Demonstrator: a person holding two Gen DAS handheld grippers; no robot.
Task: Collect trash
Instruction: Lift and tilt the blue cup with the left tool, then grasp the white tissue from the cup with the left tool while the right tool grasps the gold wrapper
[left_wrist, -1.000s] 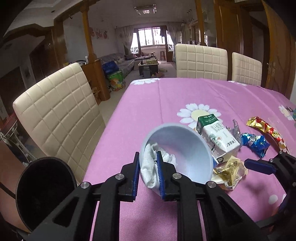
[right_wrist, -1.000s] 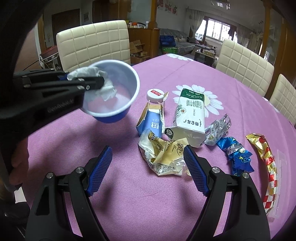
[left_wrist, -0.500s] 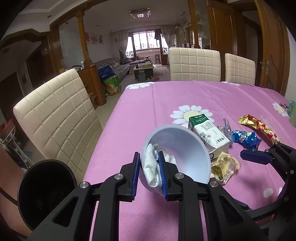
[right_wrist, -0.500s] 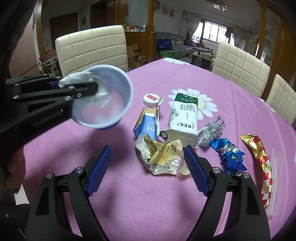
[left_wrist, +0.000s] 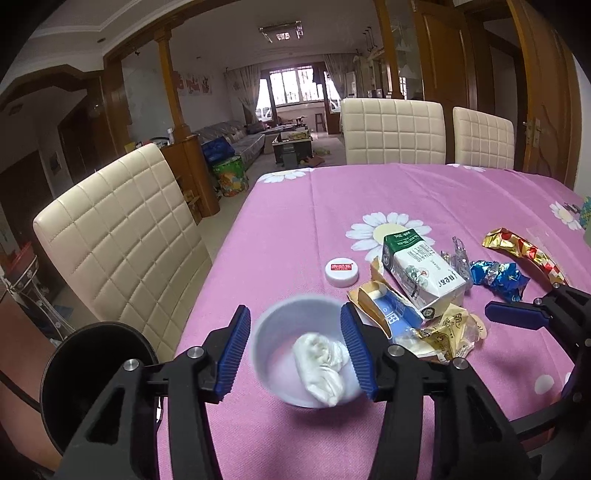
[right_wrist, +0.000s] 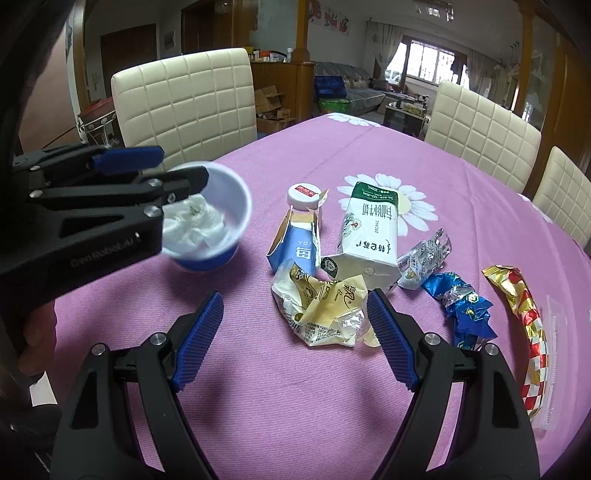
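Note:
A blue-and-white paper bowl (left_wrist: 291, 354) with a crumpled white tissue (left_wrist: 323, 363) inside is blurred, between the open jaws of my left gripper (left_wrist: 295, 350); it also shows in the right wrist view (right_wrist: 210, 225). I cannot tell if it rests on the table. My right gripper (right_wrist: 295, 334) is open above a crumpled yellow wrapper (right_wrist: 325, 310). Beyond lie a torn blue carton (right_wrist: 295, 243), a white-and-green milk carton (right_wrist: 365, 236), a white cap (right_wrist: 303, 194), a silver wrapper (right_wrist: 424, 256), a blue wrapper (right_wrist: 461, 306) and a gold-and-red wrapper (right_wrist: 524, 314).
The table wears a purple cloth with daisies (left_wrist: 369, 203). A cream padded chair (left_wrist: 122, 236) stands at its left side, two more (left_wrist: 391, 133) at the far end. A black round bin (left_wrist: 85, 376) sits low at the left, beside the table edge.
My left gripper has opened and let go of the bowl's rim and tissue. The bowl has dropped from tilted to upright between the jaws. The white cap is now uncovered.

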